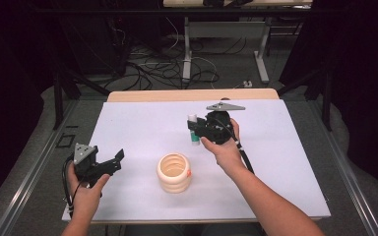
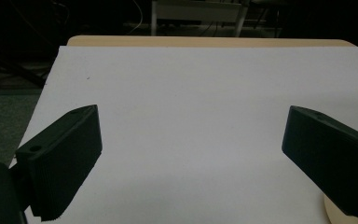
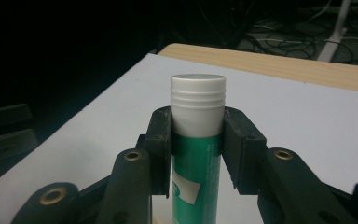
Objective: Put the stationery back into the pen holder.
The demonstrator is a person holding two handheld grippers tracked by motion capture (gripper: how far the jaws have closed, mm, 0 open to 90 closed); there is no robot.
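Glue stick (image 1: 193, 132), green with a white cap, is clamped upright in the right gripper (image 1: 200, 129), which is held above the white table (image 1: 285, 162) beyond its middle. In the high view, a cream ribbed cup (image 1: 174, 172) stands empty near the table's front, apart from the stick. The left gripper (image 1: 112, 160) rests at the front left with its jaws spread and nothing between them.

In the left gripper view, the two black jaws stand wide apart over bare white tabletop; a sliver of the cup's (image 2: 342, 215) rim shows at the lower right.

In the right gripper view, both jaws press the glue stick (image 3: 197, 140) just below its cap.

Judging from this, the pick-up is done; carrying the stick to the cup and setting it inside likely remains.
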